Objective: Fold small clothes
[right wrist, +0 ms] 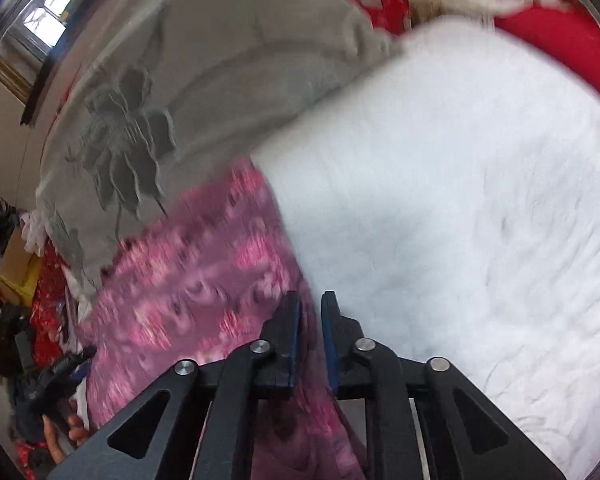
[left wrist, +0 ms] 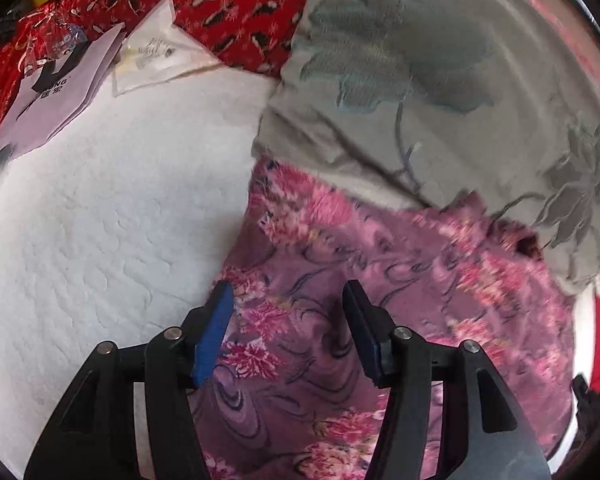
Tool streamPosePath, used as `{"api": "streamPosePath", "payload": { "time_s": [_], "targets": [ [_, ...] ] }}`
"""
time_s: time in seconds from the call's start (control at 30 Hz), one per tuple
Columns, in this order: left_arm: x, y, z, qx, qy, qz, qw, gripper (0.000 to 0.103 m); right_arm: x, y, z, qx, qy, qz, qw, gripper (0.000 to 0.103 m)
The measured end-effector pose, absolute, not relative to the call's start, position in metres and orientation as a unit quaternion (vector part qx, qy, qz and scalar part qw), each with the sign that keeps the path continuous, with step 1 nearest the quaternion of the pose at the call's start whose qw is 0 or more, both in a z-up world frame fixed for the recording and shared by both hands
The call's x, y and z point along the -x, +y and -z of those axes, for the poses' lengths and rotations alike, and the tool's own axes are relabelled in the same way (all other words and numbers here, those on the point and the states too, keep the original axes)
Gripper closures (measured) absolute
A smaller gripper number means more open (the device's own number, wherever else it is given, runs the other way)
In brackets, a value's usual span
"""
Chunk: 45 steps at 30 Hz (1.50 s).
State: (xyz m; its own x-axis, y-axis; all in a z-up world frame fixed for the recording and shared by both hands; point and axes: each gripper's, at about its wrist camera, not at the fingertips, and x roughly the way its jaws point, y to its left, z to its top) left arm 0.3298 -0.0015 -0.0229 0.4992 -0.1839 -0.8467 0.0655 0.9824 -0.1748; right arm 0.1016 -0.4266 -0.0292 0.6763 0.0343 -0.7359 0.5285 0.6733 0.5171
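Left gripper (left wrist: 288,300), half open, should pinch the pink floral fleece garment (left wrist: 400,280) edge on the white quilted bed (left wrist: 100,220), while right gripper (right wrist: 310,308), fingers nearly closed on its edge, keeps tension.

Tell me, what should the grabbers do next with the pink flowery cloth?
Probably close the left gripper on the pink floral garment: its jaws stand open over the cloth's edge, while the right gripper already looks nearly shut around the opposite edge.

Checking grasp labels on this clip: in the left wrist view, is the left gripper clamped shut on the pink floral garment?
No, the left gripper stands open, its pads spread apart above the pink floral garment without pinching it.
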Motion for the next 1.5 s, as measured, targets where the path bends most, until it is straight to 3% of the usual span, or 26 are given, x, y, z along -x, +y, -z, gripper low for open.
{"api": "streamPosePath", "payload": {
  "time_s": [0.07, 0.13, 0.17, 0.37, 0.6, 0.77, 1.0, 1.03, 1.07, 1.1, 1.13, 1.33, 1.5],
  "targets": [
    [-0.329, 0.004, 0.014, 0.087, 0.48, 0.089, 0.868, 0.048, -0.114, -0.427, 0.011, -0.377, 0.343, 0.131, 0.85, 0.085],
    [-0.329, 0.009, 0.009, 0.106, 0.473, 0.1, 0.869, 0.047, -0.137, -0.429, 0.003, -0.38, 0.335, 0.105, 0.856, 0.071],
    [-0.331, 0.01, 0.008, 0.109, 0.471, 0.1, 0.869, 0.047, -0.154, -0.426, 0.002, -0.378, 0.341, 0.092, 0.856, 0.07],
    [-0.335, 0.013, 0.01, 0.127, 0.469, 0.105, 0.868, 0.047, -0.229, -0.393, 0.025, -0.341, 0.428, 0.083, 0.833, 0.07],
    [-0.359, 0.044, 0.006, 0.172, 0.491, 0.102, 0.848, 0.047, -0.219, -0.392, 0.01, -0.327, 0.386, 0.103, 0.856, 0.069],
    [-0.395, 0.051, 0.025, 0.197, 0.554, 0.147, 0.795, 0.046, -0.21, -0.42, 0.017, -0.33, 0.388, 0.144, 0.848, 0.058],
    [-0.403, 0.009, 0.038, 0.118, 0.57, 0.204, 0.787, 0.045, -0.212, -0.44, 0.038, -0.34, 0.405, 0.148, 0.835, 0.05],
    [-0.401, 0.006, 0.034, 0.114, 0.558, 0.209, 0.795, 0.046, -0.215, -0.438, 0.039, -0.335, 0.41, 0.142, 0.837, 0.051],
    [-0.4, 0.004, 0.032, 0.11, 0.549, 0.209, 0.802, 0.062, -0.218, -0.438, 0.037, -0.324, 0.407, 0.137, 0.843, 0.054],
    [-0.397, 0.002, 0.027, 0.099, 0.537, 0.207, 0.812, 0.09, -0.22, -0.435, 0.034, -0.318, 0.401, 0.121, 0.851, 0.07],
    [-0.396, 0.002, 0.022, 0.099, 0.531, 0.21, 0.815, 0.097, -0.221, -0.433, 0.03, -0.309, 0.398, 0.117, 0.856, 0.098],
    [-0.404, 0.02, 0.018, 0.171, 0.51, 0.191, 0.821, 0.097, -0.209, -0.444, 0.006, -0.334, 0.32, 0.122, 0.878, 0.098],
    [-0.423, 0.022, 0.054, 0.189, 0.554, 0.162, 0.794, 0.097, -0.22, -0.456, 0.031, -0.363, 0.346, 0.144, 0.853, 0.098]
  ]
}}
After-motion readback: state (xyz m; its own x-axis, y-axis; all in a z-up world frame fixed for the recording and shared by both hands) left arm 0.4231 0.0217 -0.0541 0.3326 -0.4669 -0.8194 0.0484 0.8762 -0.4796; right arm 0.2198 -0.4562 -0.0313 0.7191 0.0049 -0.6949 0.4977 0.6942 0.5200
